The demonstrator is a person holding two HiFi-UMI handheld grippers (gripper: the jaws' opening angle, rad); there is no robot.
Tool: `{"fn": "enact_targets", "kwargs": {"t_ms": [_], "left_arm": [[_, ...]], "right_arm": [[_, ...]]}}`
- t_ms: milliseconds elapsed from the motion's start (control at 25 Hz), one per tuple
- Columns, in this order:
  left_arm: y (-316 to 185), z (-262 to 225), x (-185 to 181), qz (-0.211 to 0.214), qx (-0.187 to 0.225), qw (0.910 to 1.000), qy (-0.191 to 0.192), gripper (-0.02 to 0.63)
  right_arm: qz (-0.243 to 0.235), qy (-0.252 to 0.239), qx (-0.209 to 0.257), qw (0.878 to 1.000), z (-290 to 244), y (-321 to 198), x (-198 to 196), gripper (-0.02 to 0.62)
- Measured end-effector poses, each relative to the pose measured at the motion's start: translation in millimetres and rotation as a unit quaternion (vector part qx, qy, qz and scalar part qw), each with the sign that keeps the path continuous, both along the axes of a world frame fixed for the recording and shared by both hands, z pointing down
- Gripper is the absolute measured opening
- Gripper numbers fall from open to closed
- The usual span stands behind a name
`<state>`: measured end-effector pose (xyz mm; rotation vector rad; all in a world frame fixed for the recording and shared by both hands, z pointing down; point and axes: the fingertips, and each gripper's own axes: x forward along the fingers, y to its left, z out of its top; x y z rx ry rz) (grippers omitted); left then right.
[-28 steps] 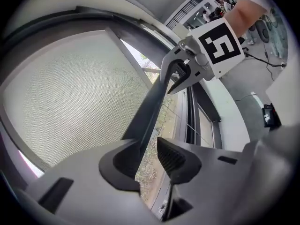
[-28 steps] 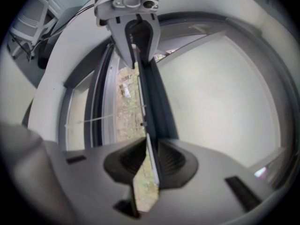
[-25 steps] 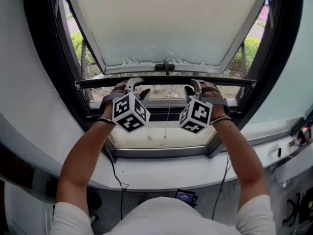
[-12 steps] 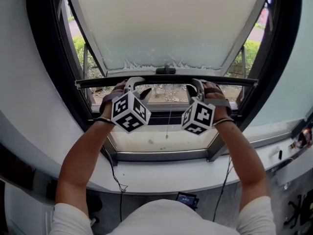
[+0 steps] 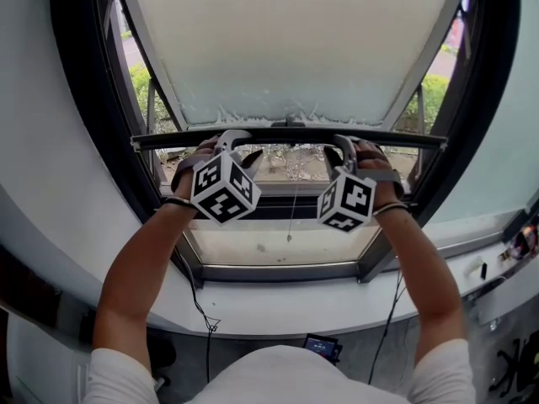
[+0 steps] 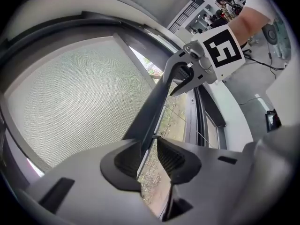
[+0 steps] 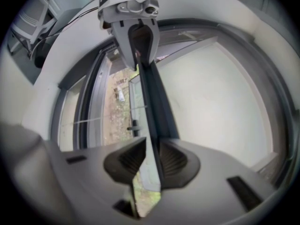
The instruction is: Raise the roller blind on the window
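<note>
Left claw (image 6: 149,154) and right claw (image 7: 151,157) grip the bottom bar (image 5: 286,135)
Each is closed narrowly on the dark bar (pads pressed on either side); the roller blind (image 5: 286,40) covers the upper part of the window (image 5: 278,271), with the bar level beneath it.

Open gap between bottom bar (image 5: 286,135) and sill (image 5: 278,297); thin cord (image 5: 291,200) hangs mid-gap; window frame (image 5: 94,116) walls both sides.

Head looks down, gripper views apparently share bar (image 6: 152,104)
</note>
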<state>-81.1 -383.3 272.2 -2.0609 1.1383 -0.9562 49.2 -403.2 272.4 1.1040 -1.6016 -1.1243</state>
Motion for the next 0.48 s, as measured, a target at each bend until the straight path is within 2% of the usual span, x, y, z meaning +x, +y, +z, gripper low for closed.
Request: {"fn": "enact_targets", "kwargs": {"t_ms": [160,320,480], "left_arm": [[0,-4,-1,-0.005,-0.005,1.0,-0.001,0.115],[0,-6,-1,-0.006,-0.011,0.9998,-0.018,0.112],[-3,-13,-2,-0.009,-0.009,0.9999,-0.008,0.097]], "right_arm": [[-0.007,-0.015,-0.007,1.0,-4,1,-2,0.087],[-0.031,-0.089,-0.033,0.995,-16,9,-9,0.091],[-0.052,-0.142,-0.015,0.988,-29,23,-15,0.091]]}}
